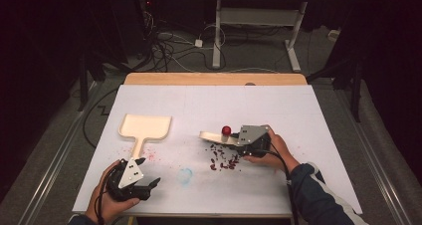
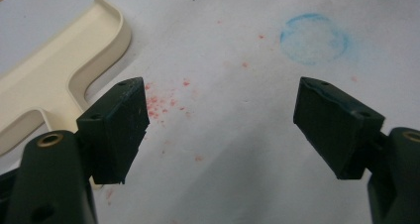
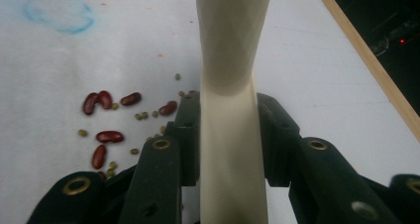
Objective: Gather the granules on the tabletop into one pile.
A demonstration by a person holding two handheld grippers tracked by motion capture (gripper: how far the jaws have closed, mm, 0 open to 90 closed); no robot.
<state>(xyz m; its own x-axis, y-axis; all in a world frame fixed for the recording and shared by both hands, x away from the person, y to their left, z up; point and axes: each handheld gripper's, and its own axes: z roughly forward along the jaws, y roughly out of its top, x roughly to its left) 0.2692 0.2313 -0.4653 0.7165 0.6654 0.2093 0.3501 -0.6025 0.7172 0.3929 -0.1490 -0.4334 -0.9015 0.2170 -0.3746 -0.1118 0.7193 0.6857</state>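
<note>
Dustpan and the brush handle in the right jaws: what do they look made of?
Dustpan: looks like moulded cream plastic, smooth semi-matte, with a rounded raised rim and soft sheen in the left gripper view. Brush handle: same cream colour, probably plastic, matte, with a faint diamond pattern on its surface; a coated material can't be ruled out. The right gripper is clamped on it.

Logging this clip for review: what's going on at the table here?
A person works two handheld grippers over a white table. The right gripper is shut on a cream brush handle beside scattered beans. The left gripper is open, holding nothing, next to a cream dustpan.
</note>
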